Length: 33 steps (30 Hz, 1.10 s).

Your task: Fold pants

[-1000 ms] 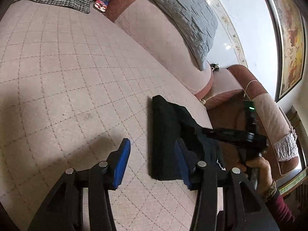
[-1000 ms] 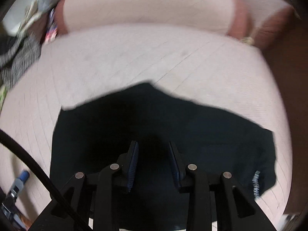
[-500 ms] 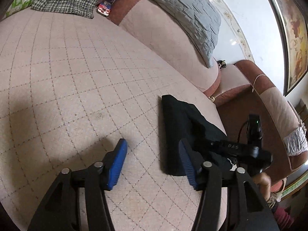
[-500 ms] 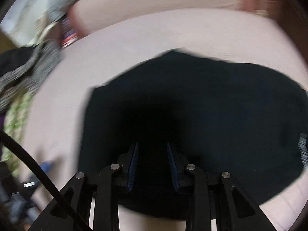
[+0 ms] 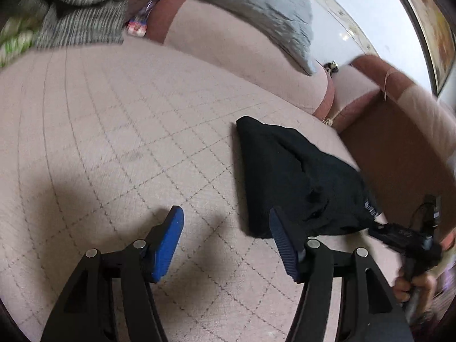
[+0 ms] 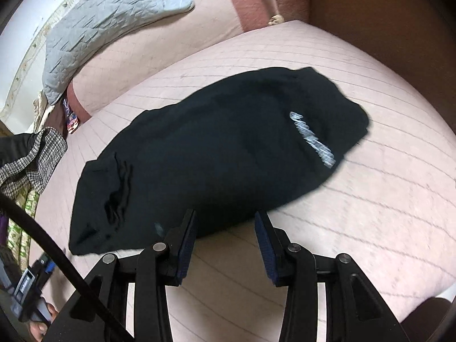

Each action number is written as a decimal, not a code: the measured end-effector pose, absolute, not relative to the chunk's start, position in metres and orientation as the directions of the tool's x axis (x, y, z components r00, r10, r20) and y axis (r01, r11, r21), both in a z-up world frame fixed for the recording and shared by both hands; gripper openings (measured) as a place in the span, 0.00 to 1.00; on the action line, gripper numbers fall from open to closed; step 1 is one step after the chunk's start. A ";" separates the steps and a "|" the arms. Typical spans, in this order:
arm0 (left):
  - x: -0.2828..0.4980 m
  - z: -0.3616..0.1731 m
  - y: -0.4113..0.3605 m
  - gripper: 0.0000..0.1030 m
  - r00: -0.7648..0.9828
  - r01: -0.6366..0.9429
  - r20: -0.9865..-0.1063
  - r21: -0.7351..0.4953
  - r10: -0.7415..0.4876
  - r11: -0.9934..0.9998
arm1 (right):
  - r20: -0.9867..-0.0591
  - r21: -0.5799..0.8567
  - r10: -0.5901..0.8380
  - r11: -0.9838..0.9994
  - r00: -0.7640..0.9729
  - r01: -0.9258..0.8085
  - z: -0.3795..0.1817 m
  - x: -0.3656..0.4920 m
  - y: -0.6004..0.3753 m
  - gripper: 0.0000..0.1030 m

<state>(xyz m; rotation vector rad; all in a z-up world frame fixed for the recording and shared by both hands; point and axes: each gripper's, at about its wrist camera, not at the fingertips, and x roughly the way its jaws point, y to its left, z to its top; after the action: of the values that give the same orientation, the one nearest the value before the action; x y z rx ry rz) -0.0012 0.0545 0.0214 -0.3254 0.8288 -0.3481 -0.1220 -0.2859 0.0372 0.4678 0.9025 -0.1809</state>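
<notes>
The black pants (image 6: 216,148) lie folded into a compact bundle on the pink quilted sofa seat (image 6: 370,199), a silver print showing near their right end. They also show in the left wrist view (image 5: 296,176). My right gripper (image 6: 225,236) is open and empty, hovering just in front of the bundle's near edge. My left gripper (image 5: 225,228) is open and empty, to the left of the bundle, with its right finger at the bundle's near corner. The right gripper's body shows at the lower right of the left wrist view (image 5: 404,236).
A grey quilted blanket (image 6: 108,20) drapes over the sofa back. A houndstooth garment (image 6: 31,162) and other clothes lie at the left end of the seat. A brown armrest (image 5: 399,154) stands just beyond the pants.
My right gripper has pulled back off the pants and opened wider; the bundle now lies in front of it. My left gripper has drawn back slightly.
</notes>
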 end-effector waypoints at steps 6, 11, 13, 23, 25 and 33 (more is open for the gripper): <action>-0.008 0.012 0.034 0.63 0.627 0.192 -0.696 -0.296 -0.349 0.936 | -0.751 0.358 0.011 0.847 0.660 0.393 0.022 -0.157 -0.305 0.45; -0.008 0.010 0.029 0.64 0.628 0.193 -0.708 -0.262 -0.324 0.946 | -0.705 0.394 -0.049 0.802 0.708 0.448 0.023 -0.180 -0.328 0.45; -0.007 0.013 0.024 0.64 0.612 0.198 -0.728 -0.238 -0.309 0.951 | -0.705 0.407 -0.077 0.770 0.705 0.492 0.024 -0.184 -0.342 0.45; 0.025 0.117 -0.099 0.64 0.514 0.567 -0.699 -0.157 -0.496 0.809 | -0.704 0.491 -0.042 0.693 0.709 0.528 0.023 -0.155 -0.399 0.45; 0.047 0.129 -0.140 0.64 0.467 0.610 -0.719 -0.159 -0.515 0.776 | -0.703 0.521 -0.002 0.680 0.711 0.516 0.019 -0.141 -0.403 0.45; 0.133 0.112 -0.305 0.64 0.276 0.665 -0.839 -0.185 -0.468 0.724 | -0.630 0.604 0.052 0.659 0.775 0.448 0.002 -0.132 -0.412 0.45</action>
<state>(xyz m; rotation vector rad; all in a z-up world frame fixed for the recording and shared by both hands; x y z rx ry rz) 0.1328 -0.3049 0.1120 0.2188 1.0405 -0.7689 -0.1316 -0.4125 0.0022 0.8334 0.6625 -0.2437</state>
